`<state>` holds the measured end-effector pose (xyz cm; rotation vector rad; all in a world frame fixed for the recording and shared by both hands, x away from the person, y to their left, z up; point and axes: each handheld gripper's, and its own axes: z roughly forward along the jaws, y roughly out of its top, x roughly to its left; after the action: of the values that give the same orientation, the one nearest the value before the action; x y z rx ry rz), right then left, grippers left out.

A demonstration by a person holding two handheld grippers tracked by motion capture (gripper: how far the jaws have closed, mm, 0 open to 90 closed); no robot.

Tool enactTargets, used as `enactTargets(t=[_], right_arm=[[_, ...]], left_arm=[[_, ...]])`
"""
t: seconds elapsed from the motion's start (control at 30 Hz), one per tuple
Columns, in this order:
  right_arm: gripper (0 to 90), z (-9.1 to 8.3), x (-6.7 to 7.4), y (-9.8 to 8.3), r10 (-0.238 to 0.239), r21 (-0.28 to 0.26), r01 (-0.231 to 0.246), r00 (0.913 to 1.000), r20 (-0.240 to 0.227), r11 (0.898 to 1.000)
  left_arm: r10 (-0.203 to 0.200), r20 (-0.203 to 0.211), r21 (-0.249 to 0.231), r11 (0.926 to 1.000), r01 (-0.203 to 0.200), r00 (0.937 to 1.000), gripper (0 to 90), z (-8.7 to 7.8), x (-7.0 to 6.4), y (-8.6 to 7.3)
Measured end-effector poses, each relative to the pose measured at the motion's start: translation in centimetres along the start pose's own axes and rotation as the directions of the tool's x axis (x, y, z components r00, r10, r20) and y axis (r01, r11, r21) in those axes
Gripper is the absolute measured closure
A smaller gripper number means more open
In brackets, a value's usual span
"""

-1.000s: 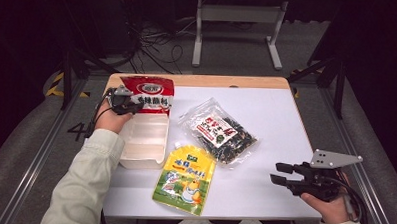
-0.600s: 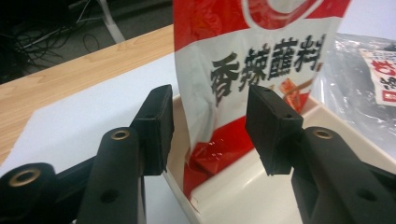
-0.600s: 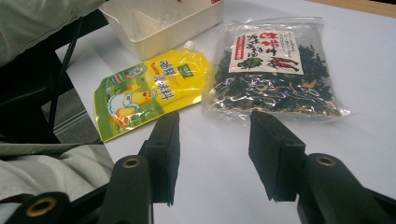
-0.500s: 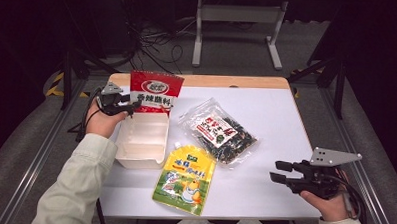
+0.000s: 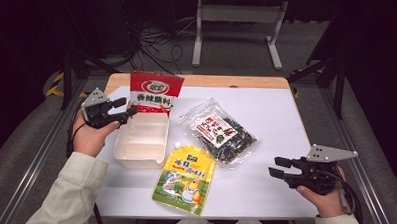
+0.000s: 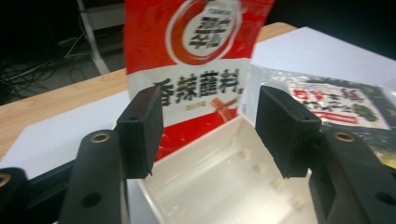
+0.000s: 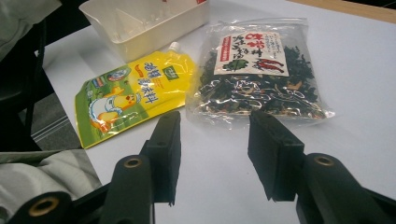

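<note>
A white-topped table [image 5: 276, 119] carries an open white plastic box [image 5: 140, 142], and a red printed sachet [image 5: 154, 92] stands upright at the box's far end, leaning on its rim. Beside the box lie a clear bag of dark dried greens [image 5: 221, 133] and a yellow spouted pouch [image 5: 184, 179]. The left gripper [image 5: 124, 109] has just been opening, its jaws apart and empty just short of the sachet, while the right gripper [image 5: 277, 167] hovers empty with its jaws parted near the table's right front.

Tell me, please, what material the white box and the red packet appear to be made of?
The white box looks like thin moulded plastic with a smooth, slightly glossy finish: small moulded ribs show on its floor. The red packet, standing in the box's far end, looks like glossy printed plastic film, possibly foil-lined; light glares on its surface.
</note>
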<state>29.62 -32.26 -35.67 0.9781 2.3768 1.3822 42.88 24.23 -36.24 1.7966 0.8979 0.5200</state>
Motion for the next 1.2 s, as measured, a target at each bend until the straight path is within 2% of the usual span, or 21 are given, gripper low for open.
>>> enactTargets(t=[0.03,0.13,0.3,0.4,0.53,0.7,0.87,0.93,1.03,1.2], right_arm=[[57.1,0.1,-0.1,0.0,0.002,0.002,-0.002,1.0000,0.001,1.000],[58.0,0.1,-0.2,0.1,-0.001,-0.008,0.001,1.0000,0.003,1.000],[56.8,0.3,-0.4,0.3,0.003,-0.016,-0.003,1.0000,0.003,1.000],[57.3,0.6,-0.6,0.4,0.001,-0.006,-0.001,0.9999,0.013,1.000],[58.2,1.0,-0.8,0.6,-0.001,-0.007,0.001,0.9999,0.013,1.000],[57.2,1.3,-0.9,1.0,-0.003,-0.006,0.004,0.9999,0.010,1.000],[53.5,2.2,-1.1,1.8,0.019,0.012,-0.019,0.9998,0.004,1.000],[52.7,2.6,-1.4,2.2,0.026,0.017,-0.026,0.9996,0.007,1.000],[52.5,3.7,-2.2,3.2,0.037,0.034,-0.037,0.9993,0.009,0.999],[51.1,5.0,-3.1,4.2,0.056,0.055,-0.056,0.9984,0.007,0.997]], left_arm=[[0.017,-0.002,-0.002,0.9998,-0.017,0.9998,40.2,-0.2,-0.4,-0.1],[0.034,0.017,0.019,0.9992,-0.034,0.9993,37.4,-0.6,-1.4,-0.2],[0.043,0.061,0.037,0.9983,-0.045,0.9972,34.9,-1.1,-3.0,-0.4],[0.042,0.097,0.035,0.9984,-0.045,0.9945,33.7,-1.3,-3.9,-0.6],[0.050,0.124,0.049,0.9972,-0.057,0.9910,33.5,-1.6,-4.9,-0.7],[0.066,0.135,0.044,0.9964,-0.073,0.9887,33.0,-2.2,-5.6,-0.7],[0.059,0.123,0.090,0.9935,-0.070,0.9906,30.7,-2.6,-6.1,-1.0],[0.049,0.128,0.098,0.9933,-0.061,0.9906,29.5,-2.6,-6.5,-1.2],[0.064,0.141,0.097,0.9922,-0.078,0.9879,29.0,-2.6,-7.2,-1.5],[0.064,0.162,0.089,0.9929,-0.079,0.9847,27.5,-2.5,-8.2,-2.1]])
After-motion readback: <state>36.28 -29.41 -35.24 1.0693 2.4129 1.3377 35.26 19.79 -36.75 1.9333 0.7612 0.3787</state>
